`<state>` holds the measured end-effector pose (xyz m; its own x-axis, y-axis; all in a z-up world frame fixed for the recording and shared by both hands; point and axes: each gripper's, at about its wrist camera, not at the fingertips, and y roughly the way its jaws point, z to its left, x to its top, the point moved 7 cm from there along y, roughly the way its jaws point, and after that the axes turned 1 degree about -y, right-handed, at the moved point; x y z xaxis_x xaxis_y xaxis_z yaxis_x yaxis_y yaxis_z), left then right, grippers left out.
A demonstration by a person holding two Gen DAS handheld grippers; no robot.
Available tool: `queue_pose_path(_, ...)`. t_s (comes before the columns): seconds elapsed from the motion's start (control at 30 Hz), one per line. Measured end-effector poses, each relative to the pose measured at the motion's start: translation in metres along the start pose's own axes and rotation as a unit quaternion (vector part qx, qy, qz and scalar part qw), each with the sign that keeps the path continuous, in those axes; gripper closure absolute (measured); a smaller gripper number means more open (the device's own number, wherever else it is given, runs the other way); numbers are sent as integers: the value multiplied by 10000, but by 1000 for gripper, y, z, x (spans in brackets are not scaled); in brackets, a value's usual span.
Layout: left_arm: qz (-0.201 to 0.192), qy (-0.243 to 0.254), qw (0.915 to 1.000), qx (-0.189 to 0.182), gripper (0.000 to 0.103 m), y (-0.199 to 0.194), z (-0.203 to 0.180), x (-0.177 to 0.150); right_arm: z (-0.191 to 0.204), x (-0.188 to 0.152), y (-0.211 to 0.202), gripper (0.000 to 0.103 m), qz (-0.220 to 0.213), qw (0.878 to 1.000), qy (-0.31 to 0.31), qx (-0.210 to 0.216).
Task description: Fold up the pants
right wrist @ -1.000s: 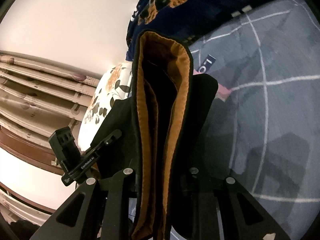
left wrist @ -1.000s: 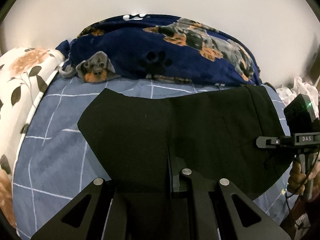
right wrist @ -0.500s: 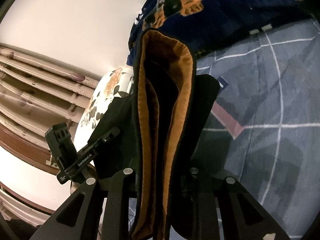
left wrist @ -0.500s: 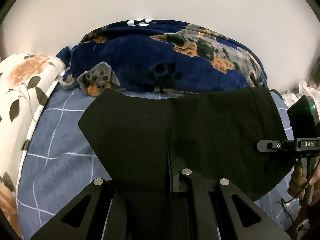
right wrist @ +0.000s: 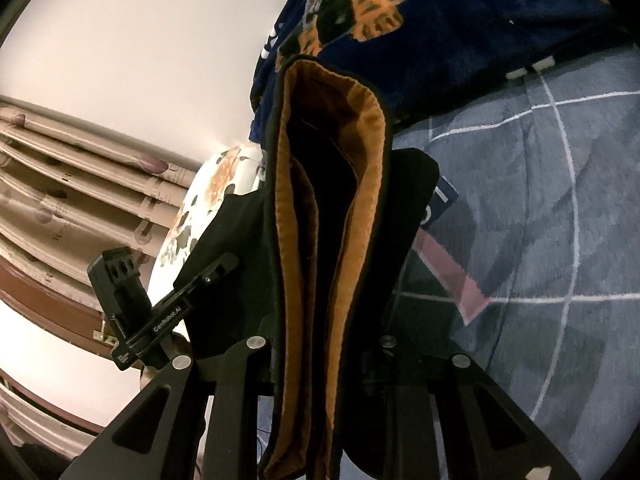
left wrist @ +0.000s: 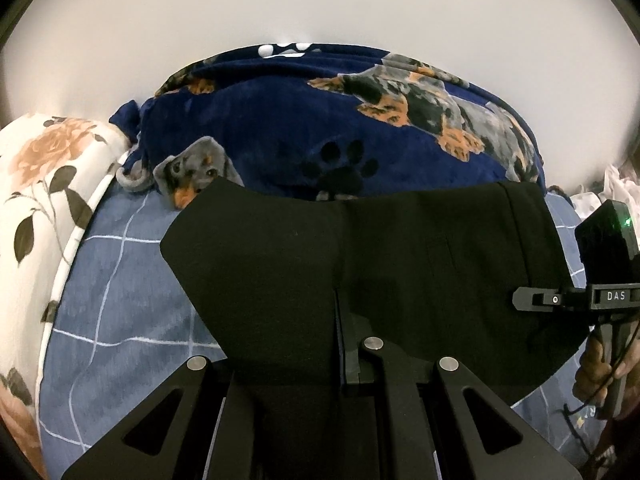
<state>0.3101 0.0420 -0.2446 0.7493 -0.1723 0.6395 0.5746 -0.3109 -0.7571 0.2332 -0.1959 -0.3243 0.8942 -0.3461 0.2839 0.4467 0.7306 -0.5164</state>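
The black pants (left wrist: 360, 272) hang stretched between my two grippers above the blue checked bed. My left gripper (left wrist: 336, 360) is shut on the pants' near edge; the fabric spreads out ahead of it. In the right wrist view my right gripper (right wrist: 320, 380) is shut on the waistband (right wrist: 332, 220), whose orange-brown lining shows in upright folds. The right gripper's body (left wrist: 600, 280) shows at the right edge of the left wrist view, and the left gripper's body (right wrist: 132, 312) shows at the left of the right wrist view.
A navy dog-print blanket (left wrist: 340, 128) is heaped at the bed's far end against a white wall. A floral pillow (left wrist: 44, 184) lies to the left. The blue checked sheet (left wrist: 120, 280) lies below the pants. Curtains (right wrist: 60, 200) hang beyond the bed.
Both grippers have carried the held pants forward toward the dog-print blanket; the blanket looms larger and less sheet shows beyond the pants' far edge.
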Motion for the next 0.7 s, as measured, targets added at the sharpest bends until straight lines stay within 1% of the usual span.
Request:
queue_pose_path(0.47, -18, 53, 10000, 2, 93, 12, 2, 10, -3, 0, -2, 83, -120, 9998, 113, -57)
queue_pose_path(0.7, 25, 53, 10000, 33, 93, 23, 6, 8, -4, -2, 0, 83, -125, 9997, 89, -203)
